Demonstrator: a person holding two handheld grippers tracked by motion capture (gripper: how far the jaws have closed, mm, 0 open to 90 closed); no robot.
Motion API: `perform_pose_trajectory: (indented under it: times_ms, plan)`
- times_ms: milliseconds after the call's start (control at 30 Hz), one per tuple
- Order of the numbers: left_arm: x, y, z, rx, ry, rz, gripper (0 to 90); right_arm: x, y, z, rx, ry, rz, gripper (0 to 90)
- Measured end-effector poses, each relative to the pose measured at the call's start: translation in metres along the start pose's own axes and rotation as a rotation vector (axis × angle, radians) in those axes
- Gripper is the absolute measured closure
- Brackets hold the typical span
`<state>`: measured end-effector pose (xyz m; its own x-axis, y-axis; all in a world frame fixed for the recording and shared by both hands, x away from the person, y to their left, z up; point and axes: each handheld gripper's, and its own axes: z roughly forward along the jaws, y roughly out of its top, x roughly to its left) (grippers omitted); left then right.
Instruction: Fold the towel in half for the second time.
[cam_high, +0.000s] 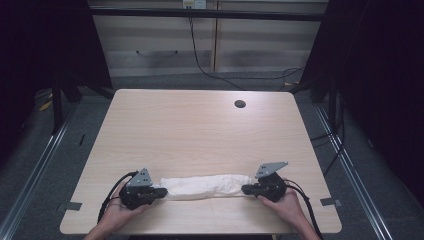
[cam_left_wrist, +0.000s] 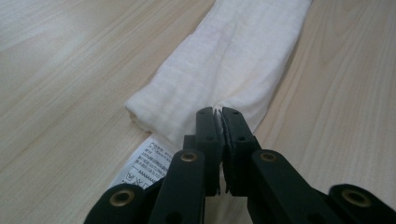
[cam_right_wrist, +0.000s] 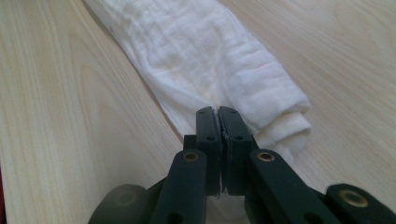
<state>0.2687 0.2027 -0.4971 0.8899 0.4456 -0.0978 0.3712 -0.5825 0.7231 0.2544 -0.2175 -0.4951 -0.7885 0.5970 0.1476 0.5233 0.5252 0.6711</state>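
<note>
Hands at the table's six o'clock edge hold both tools: left gripper (cam_high: 161, 192) clamps the rolled white cloth (cam_high: 205, 186) at its nine o'clock end, right gripper (cam_high: 245, 189) pinches the three o'clock end; cloth lies flat on the table (cam_high: 200, 125).

High view down over the table (cam_high: 200, 130); both gripper views close along the white cloth (cam_high: 205, 186).

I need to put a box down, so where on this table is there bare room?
Everything beyond the rolled white cloth is bare wood, up to the far edge of the table and its cable hole. The near strip is crowded: the left hand-held gripper and right hand-held gripper pinch the cloth's ends.
</note>
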Motion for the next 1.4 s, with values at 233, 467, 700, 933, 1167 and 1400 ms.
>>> perform_pose_trajectory:
  times_ms: [233, 467, 700, 933, 1167, 1400]
  plan:
    - [0.005, 0.0, 0.004, -0.022, 0.003, -0.01, 86.5, 0.004, -0.002, -0.002, 0.002, -0.047, -0.026, 87.9]
    - [0.023, 0.007, 0.013, -0.049, 0.027, -0.063, 86.3, -0.008, 0.003, 0.004, -0.02, -0.046, 0.025, 87.6]
    - [0.023, 0.005, 0.01, -0.071, -0.019, -0.104, 71.5, -0.011, 0.007, 0.006, -0.034, -0.033, 0.041, 76.8]
    - [0.02, 0.006, -0.002, -0.078, 0.019, -0.13, 48.1, -0.011, 0.007, -0.004, -0.079, 0.02, 0.096, 59.6]
    - [0.036, 0.008, -0.03, -0.193, 0.045, -0.213, 34.5, -0.013, 0.013, -0.033, -0.197, -0.036, 0.137, 46.8]
    - [0.049, -0.005, -0.059, -0.209, 0.126, -0.261, 28.7, -0.019, 0.006, -0.068, -0.286, -0.144, 0.186, 41.6]
